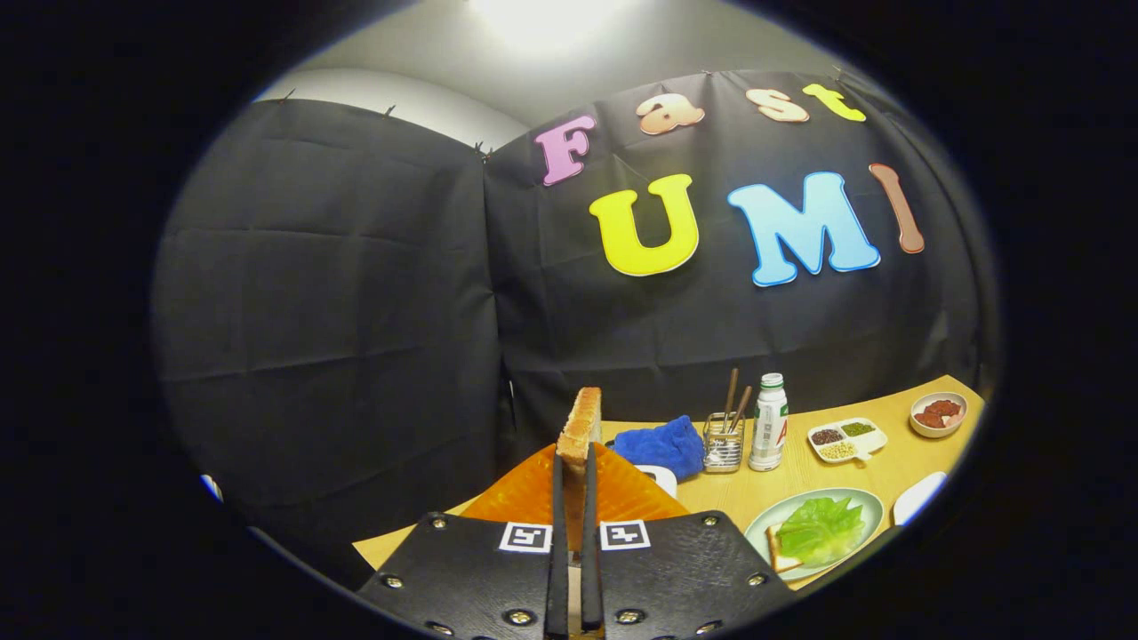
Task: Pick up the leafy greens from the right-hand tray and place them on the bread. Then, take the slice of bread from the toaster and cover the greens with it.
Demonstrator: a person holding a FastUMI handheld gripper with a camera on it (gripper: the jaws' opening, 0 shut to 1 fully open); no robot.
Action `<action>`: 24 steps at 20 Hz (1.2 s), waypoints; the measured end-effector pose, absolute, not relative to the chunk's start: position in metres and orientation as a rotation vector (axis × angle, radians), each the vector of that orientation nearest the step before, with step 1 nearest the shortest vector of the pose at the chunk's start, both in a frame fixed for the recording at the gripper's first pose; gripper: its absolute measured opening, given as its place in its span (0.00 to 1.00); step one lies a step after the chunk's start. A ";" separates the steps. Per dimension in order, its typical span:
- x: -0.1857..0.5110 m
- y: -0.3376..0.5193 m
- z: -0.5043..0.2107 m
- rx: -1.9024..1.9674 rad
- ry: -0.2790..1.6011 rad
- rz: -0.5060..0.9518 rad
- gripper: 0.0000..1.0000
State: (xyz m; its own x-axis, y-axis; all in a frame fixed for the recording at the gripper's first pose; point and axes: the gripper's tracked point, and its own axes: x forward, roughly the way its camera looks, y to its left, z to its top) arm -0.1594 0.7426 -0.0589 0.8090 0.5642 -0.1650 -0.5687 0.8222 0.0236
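Note:
My gripper is shut on a toasted slice of bread, which stands on edge between the fingertips, raised above the orange toaster just below it. To the right of the fingers, a pale green plate lies on the wooden table. On it rests a slice of bread with leafy greens lying over it.
Beyond the toaster lie a blue cloth and a white cup. A wire holder with chopsticks, a white bottle, a divided dish of beans and a bowl of red food stand further right. A white tray edge lies beside the plate.

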 end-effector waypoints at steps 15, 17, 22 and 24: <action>-0.128 0.613 -0.060 -0.030 0.185 0.408 0.06; -0.125 0.600 -0.065 -0.034 0.196 0.388 0.06; -0.118 0.578 -0.076 -0.072 0.217 0.361 0.06; -0.116 0.572 -0.084 -0.092 0.229 0.359 0.06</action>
State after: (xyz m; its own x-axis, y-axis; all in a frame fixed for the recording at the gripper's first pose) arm -0.1155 0.5722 -0.0842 0.9106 0.3377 -0.2384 -0.3585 0.9323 -0.0486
